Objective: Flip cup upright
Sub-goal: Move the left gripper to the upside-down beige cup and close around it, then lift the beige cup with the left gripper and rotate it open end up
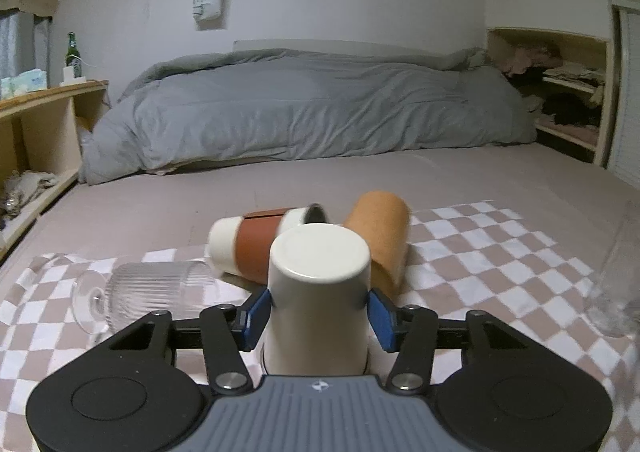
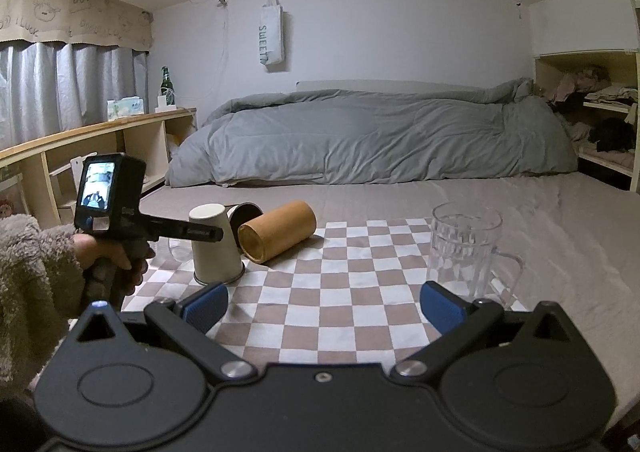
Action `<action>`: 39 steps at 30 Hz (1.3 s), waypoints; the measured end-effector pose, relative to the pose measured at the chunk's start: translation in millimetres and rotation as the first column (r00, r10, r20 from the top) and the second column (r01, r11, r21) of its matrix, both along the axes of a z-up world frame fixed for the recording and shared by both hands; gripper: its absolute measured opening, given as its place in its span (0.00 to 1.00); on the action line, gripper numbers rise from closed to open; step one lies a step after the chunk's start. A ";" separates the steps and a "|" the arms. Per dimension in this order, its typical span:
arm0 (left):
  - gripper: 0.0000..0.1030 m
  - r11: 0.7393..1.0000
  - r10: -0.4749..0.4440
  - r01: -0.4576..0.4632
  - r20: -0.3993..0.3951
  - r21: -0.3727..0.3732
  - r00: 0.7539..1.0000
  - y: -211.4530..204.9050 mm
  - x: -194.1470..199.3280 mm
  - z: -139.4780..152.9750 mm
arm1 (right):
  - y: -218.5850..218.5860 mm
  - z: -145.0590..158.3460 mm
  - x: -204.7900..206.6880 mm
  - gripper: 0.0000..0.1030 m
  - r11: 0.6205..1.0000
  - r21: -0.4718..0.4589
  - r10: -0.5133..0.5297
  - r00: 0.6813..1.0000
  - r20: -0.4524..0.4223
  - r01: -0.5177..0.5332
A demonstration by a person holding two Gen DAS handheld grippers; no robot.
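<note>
The bed (image 2: pixel 400 204) fills most of both views, its grey duvet (image 2: pixel 360 136) bunched against the far wall so the near half lies flat enough to work on. A checkered cloth (image 2: pixel 360 276) is spread over that flat part, probably to mark a work area and give the drinkware a smoother footing than the sheet.

On the cloth's right side a clear glass mug (image 2: pixel 466 248) stands upright, apart from the rest. On the left a cluster lies close together: an orange-brown tube cup (image 2: pixel 278 230) on its side, a white cup with a brown sleeve (image 1: pixel 256 240) also on its side, and a ribbed glass (image 1: pixel 156 292) tipped over at the left edge.

The cream cup (image 1: pixel 320 292) stands mouth-down in front of that cluster, base facing up. The left hand-held gripper (image 1: pixel 320 316) reaches in level with the cup's wall, its blue pads (image 1: pixel 256 312) set on either side of the body. They look at or nearly at the wall, so it seems to be clamping the cream cup, though firm contact cannot be confirmed. A mid-body grasp would suit turning the wrist over to bring the mouth upward.

The right hand-held gripper (image 2: pixel 324 304) hovers over bare cloth with jaws spread wide and nothing between them, held back, likely to leave room for the flip.
</note>
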State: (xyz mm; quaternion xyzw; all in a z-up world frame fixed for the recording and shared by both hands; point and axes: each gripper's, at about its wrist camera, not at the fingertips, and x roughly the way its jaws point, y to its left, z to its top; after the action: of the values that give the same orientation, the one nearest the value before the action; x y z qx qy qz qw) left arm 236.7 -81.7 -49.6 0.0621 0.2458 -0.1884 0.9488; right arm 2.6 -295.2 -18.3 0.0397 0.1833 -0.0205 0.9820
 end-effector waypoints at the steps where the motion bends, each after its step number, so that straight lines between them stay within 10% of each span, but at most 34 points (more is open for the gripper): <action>1: 0.50 1.000 -0.011 0.011 0.001 -0.003 1.000 -2.3 -2.1 0.3 | -0.3 -0.1 -0.4 1.00 1.000 0.001 -0.001 1.000 0.000 0.001; 5: 0.41 0.999 -0.048 0.048 0.034 -0.016 0.998 -16.9 -4.2 6.5 | -0.9 0.2 -1.3 1.00 1.000 -0.001 -0.003 1.000 0.001 0.003; 11: 0.65 0.999 -0.028 0.028 0.008 -0.032 1.000 -29.3 4.7 13.3 | -0.8 -0.3 -3.1 1.00 1.000 -0.004 -0.005 1.000 0.004 0.005; 24: 0.73 0.994 -0.014 0.017 -0.024 0.111 1.000 -48.8 31.3 11.8 | -11.2 -0.5 -8.3 1.00 1.000 0.017 -0.014 1.000 0.005 0.014; 29: 0.58 0.989 0.000 0.000 0.000 0.145 1.000 -48.1 32.1 9.8 | -12.1 -0.6 -9.0 1.00 1.000 0.018 -0.013 1.000 0.005 0.013; 39: 0.58 0.992 -0.049 0.051 -0.020 0.112 0.999 -15.4 -21.9 21.0 | -12.2 1.0 -8.8 1.00 1.000 0.017 -0.012 1.000 0.014 0.011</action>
State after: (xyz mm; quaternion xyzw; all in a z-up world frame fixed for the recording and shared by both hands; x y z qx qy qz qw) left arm 214.8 -97.1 -28.6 0.1202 0.2625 -0.1985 0.9366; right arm -6.1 -307.4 -17.3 0.0493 0.1763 -0.0243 0.9828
